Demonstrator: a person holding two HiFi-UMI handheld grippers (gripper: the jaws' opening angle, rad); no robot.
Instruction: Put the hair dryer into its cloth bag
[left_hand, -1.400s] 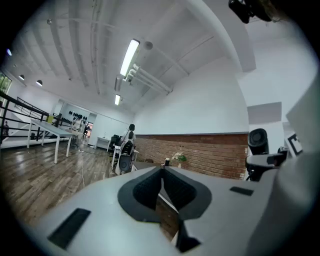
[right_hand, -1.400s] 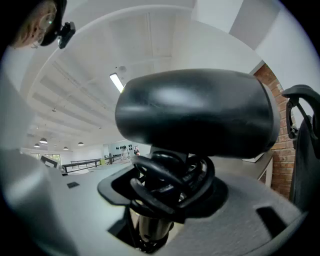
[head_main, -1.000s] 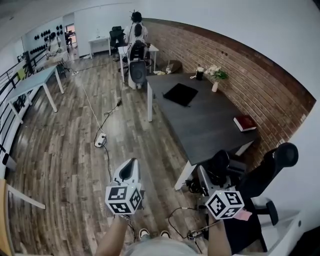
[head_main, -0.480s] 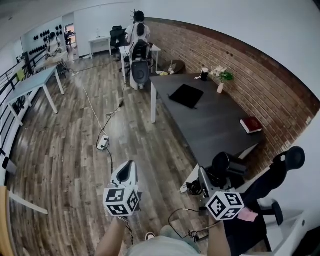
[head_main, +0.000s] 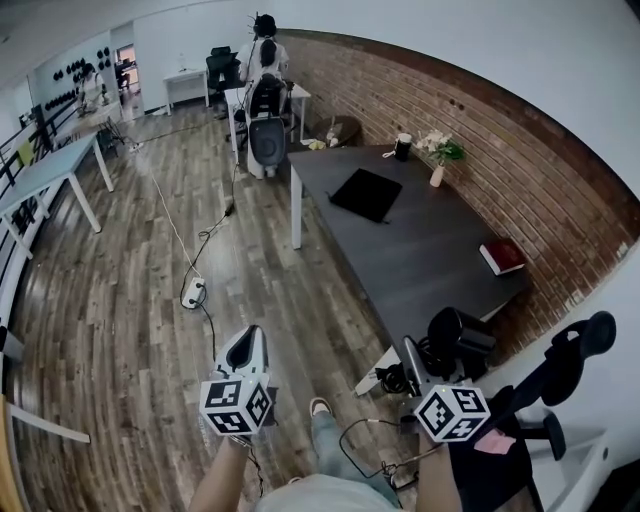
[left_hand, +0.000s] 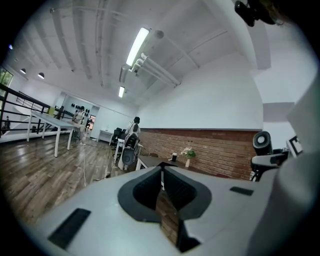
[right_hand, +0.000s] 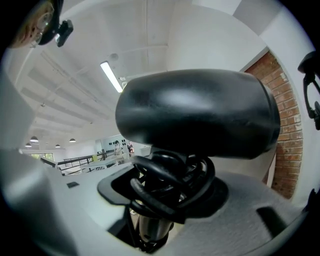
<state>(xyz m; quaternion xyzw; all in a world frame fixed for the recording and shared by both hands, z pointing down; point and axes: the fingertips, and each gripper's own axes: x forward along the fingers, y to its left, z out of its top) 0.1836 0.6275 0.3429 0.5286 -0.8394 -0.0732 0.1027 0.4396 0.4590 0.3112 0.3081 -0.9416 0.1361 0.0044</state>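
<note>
Your right claw (head_main: 412, 362) grips the hair dryer (right_hand: 197, 112) by its cord-wrapped handle. Your left claw (left_hand: 161, 175) is closed, empty. Black cloth bag (head_main: 365, 193) lies flat on the far worktop (head_main: 430, 255).

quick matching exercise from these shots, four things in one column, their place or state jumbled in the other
Things
1. hair dryer
2. left claw
3. black bag
4. red book

Places or states
A. at the edge of the dark table, next to the brick wall
B. gripped in the right claw
C. lying flat on the table's far half
D. shut, nothing in it

Pairs: 1-B, 2-D, 3-C, 4-A
</note>
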